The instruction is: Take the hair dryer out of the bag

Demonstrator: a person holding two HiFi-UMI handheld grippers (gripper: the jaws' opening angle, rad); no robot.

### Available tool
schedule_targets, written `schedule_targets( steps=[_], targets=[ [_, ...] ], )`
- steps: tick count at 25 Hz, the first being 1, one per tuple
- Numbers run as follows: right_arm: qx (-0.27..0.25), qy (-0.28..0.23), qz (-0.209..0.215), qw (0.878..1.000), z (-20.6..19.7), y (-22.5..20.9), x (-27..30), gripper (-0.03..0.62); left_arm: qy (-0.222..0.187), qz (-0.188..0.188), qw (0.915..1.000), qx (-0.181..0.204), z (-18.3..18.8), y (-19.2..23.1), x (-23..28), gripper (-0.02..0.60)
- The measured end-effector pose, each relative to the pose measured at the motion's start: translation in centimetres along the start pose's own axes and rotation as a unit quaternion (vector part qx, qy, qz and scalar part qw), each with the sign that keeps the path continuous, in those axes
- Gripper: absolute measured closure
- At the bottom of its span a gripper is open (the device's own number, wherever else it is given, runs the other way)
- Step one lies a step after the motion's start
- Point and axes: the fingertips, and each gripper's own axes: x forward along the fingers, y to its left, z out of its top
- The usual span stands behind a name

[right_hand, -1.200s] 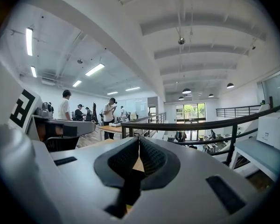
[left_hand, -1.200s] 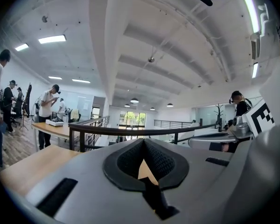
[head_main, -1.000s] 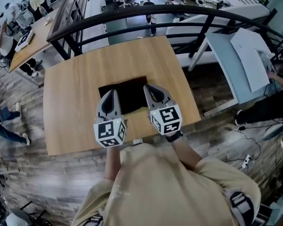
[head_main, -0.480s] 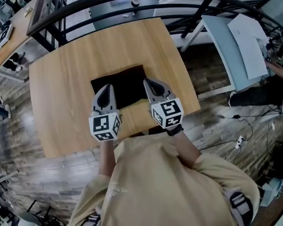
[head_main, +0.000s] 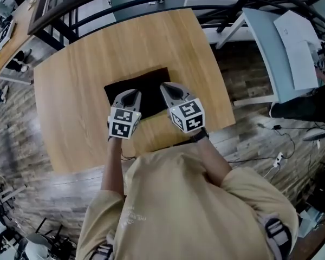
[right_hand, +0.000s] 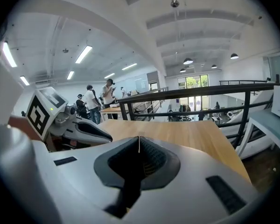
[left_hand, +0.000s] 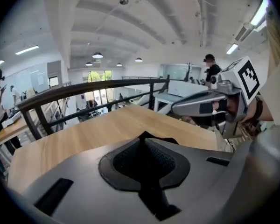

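A flat black bag (head_main: pixel 143 85) lies on the wooden table (head_main: pixel 76 91), near its middle. No hair dryer shows in any view. My left gripper (head_main: pixel 131 95) hangs over the bag's near left edge, jaws together and empty. My right gripper (head_main: pixel 170 89) is at the bag's near right corner, also shut and holding nothing. In the left gripper view the closed tips (left_hand: pixel 141 137) point across the table, a sliver of the bag (left_hand: pixel 170 140) shows behind them, and the right gripper (left_hand: pixel 207 108) is alongside. The right gripper view shows its closed tips (right_hand: pixel 139 139) and the left gripper (right_hand: pixel 81 130) beside them.
A black railing (head_main: pixel 124 1) runs past the table's far edge. To the right stands a pale blue table (head_main: pixel 271 53) with a white sheet (head_main: pixel 303 42) on it. Cables (head_main: pixel 276 158) lie on the floor at the right. The table's near edge is just under my arms.
Both grippers have come down and moved forward to the near edge of the bag; the left one tipped further downward. Both stayed shut and empty.
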Motion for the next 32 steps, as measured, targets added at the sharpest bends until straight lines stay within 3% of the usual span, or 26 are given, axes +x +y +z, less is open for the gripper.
schedule_targets(
  steps=[6,11,14,25,32],
  targets=[
    [0.002,0.014,0.004,1.000,-1.1,-1.6,1.2,0.579,0.091,-0.063,0.9917,0.066,-3.6,-0.6,4.7,0.433],
    [-0.003,0.029,0.002,1.000,-2.3,-2.6,1.2,0.579,0.155,-0.112,0.9704,0.147,-6.8,-1.1,7.6,0.292],
    [-0.003,0.036,0.001,0.999,-3.0,-3.1,1.1,0.579,0.180,-0.131,0.9603,0.169,-8.1,-0.9,9.0,0.273],
    [0.003,0.053,-0.003,0.999,-4.6,-4.8,0.5,0.579,0.238,-0.140,0.9484,0.155,-11.1,-0.1,11.1,0.358],
    [0.022,0.054,-0.007,0.998,-5.3,-6.4,0.0,0.579,0.235,-0.152,0.9495,0.141,-10.9,-1.2,10.9,0.456]
  ],
)
